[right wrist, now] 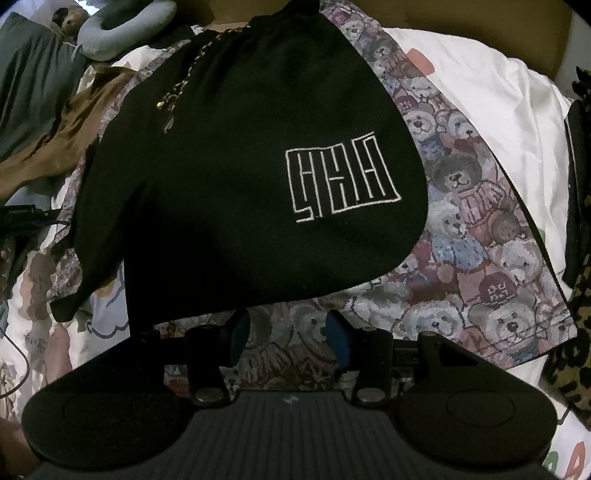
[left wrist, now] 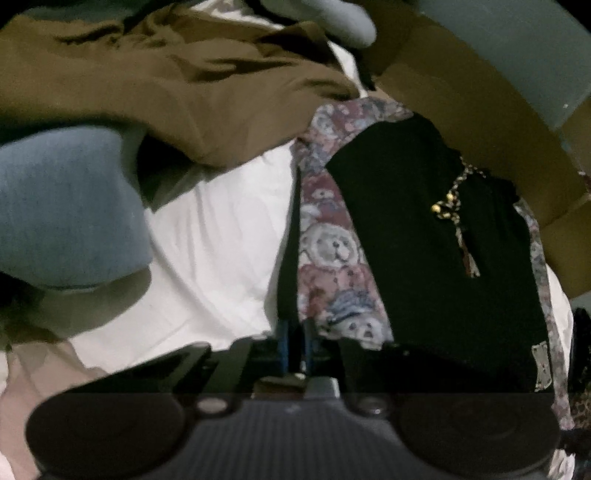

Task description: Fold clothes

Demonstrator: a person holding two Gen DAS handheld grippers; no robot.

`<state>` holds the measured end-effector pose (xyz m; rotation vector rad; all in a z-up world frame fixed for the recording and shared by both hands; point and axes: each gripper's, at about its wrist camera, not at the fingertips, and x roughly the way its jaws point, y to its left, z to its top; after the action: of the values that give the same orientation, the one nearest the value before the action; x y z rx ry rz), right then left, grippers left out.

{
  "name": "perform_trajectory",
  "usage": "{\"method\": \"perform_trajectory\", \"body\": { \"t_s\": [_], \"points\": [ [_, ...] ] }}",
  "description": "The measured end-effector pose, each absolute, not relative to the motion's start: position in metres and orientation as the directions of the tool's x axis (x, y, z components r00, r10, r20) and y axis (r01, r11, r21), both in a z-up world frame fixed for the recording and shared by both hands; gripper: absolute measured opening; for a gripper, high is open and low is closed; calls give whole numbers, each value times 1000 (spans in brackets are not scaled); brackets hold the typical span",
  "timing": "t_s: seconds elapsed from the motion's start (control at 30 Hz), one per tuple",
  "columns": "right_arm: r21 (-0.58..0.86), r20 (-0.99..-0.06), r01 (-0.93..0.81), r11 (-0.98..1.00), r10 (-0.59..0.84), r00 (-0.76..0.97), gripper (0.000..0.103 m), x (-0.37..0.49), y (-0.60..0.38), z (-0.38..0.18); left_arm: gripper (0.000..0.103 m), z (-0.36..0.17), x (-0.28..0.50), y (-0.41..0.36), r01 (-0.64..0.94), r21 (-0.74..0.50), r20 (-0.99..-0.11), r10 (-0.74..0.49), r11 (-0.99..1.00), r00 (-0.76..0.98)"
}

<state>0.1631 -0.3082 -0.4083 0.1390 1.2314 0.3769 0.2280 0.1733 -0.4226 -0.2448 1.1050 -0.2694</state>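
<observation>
One pair of black shorts (right wrist: 236,177) lies spread on one teddy-bear patterned garment (right wrist: 476,229), and both rest on the white bedsheet (right wrist: 491,110). The shorts carry one white outlined logo (right wrist: 341,181) on the leg nearer the right side of the right wrist view, and one braided drawstring (right wrist: 184,88) hangs down from the waistband at the far end. The right gripper (right wrist: 286,338) hovers just short of the shorts' near hem, its two blue-padded fingers (right wrist: 340,336) spread apart with nothing between them (only bear fabric shows in the gap). The left gripper (left wrist: 295,347) has its two fingers drawn close together on a dark edge of cloth beside the bear garment; which garment that edge belongs to I cannot tell. One brown garment (left wrist: 177,85) lies crumpled farther up the bed, and one blue-grey curved pillow (right wrist: 122,33) sits beyond it
</observation>
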Motion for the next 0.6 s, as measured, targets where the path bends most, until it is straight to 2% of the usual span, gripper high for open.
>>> {"method": "perform_trajectory", "body": {
  "t_s": [0.47,0.6],
  "points": [
    [427,-818,-404,809,536,208,53,182,-243,-382,5,-373,232,194,229,-201,-857,-285,952,430],
    [477,-803,-442,759,581,132,53,181,-214,-387,4,-366,240,201,273,-155,-868,-263,949,420]
  ]
}}
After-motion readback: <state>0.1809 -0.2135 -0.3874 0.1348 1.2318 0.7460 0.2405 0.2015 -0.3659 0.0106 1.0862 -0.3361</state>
